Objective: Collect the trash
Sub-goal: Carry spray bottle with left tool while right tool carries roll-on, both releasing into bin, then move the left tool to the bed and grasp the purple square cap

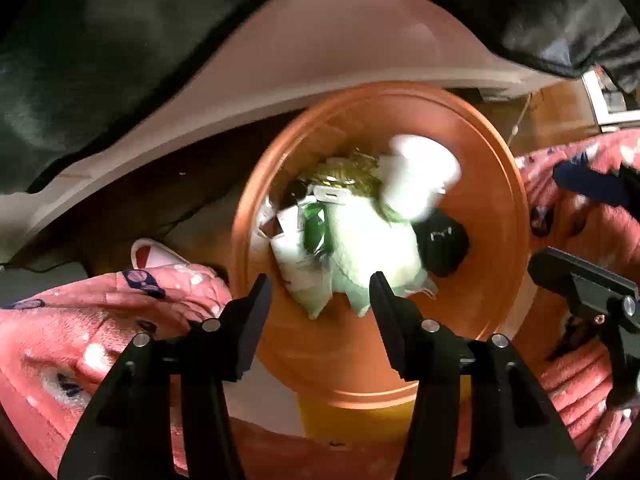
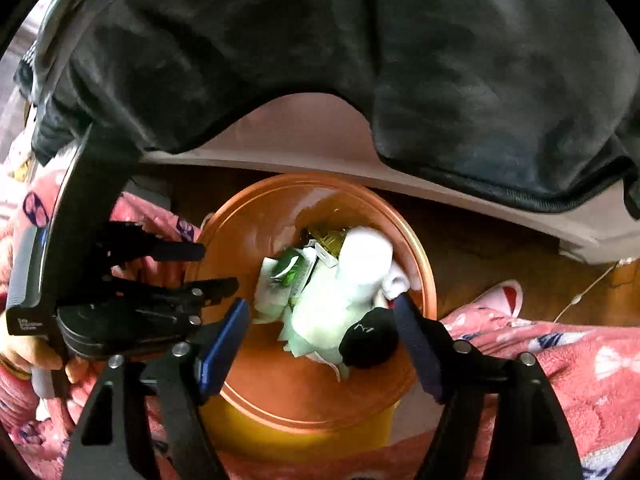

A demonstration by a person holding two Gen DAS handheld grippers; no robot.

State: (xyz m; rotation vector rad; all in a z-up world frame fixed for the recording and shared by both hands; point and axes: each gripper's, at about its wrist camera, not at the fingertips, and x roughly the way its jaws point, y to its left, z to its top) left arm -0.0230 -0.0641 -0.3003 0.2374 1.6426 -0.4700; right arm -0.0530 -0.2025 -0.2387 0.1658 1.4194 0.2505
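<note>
Two grippers hovering above an orange bin point(image 1: 500, 216), both pointing steeply downward into its mouth. Left gripper point(image 1: 320, 292), black-fingered, showing jaws parted with nothing between them, its fingertips point(image 1: 260, 284) framing the near edge of the heap of trash point(image 1: 372, 240) lying at the bottom of the bin. Right gripper point(image 2: 324, 308), carrying blue pads point(image 2: 224, 344) on its inner faces, showing jaws spread wide over the same bin, also gripping nothing. Trash resting inside the bin rather than in either gripper: pale crumpled paper or tissue forming the bulk of the heap, a green wrapper point(image 2: 290, 270) sitting toward one side, a yellowish crinkled wrapper point(image 1: 352, 172) lying at the far edge, a small white box-like piece point(image 1: 330, 194) beside it, and a dark rounded object point(image 2: 370, 340) with a light mark resting against the near side of the heap. White crumpled wad point(image 1: 420, 176) appearing blurred above the heap, apparently in mid-air; contact with the heap not determinable. Yellow outer wall point(image 2: 304, 440) of the bin showing below the orange rim. Pink patterned fleece point(image 1: 100, 320) flanking the bin on both sides, evidently clothing on the person's legs. Pink slipper point(image 2: 504, 300) lying on the brown wooden floor point(image 2: 500, 248) near the bin. Dark garment point(image 2: 360, 60) draping over a pale curved surface point(image 1: 320, 52) beyond the bin. Hand point(image 2: 24, 352) gripping the left gripper's handle, partly visible at the edge of the right wrist view.
</note>
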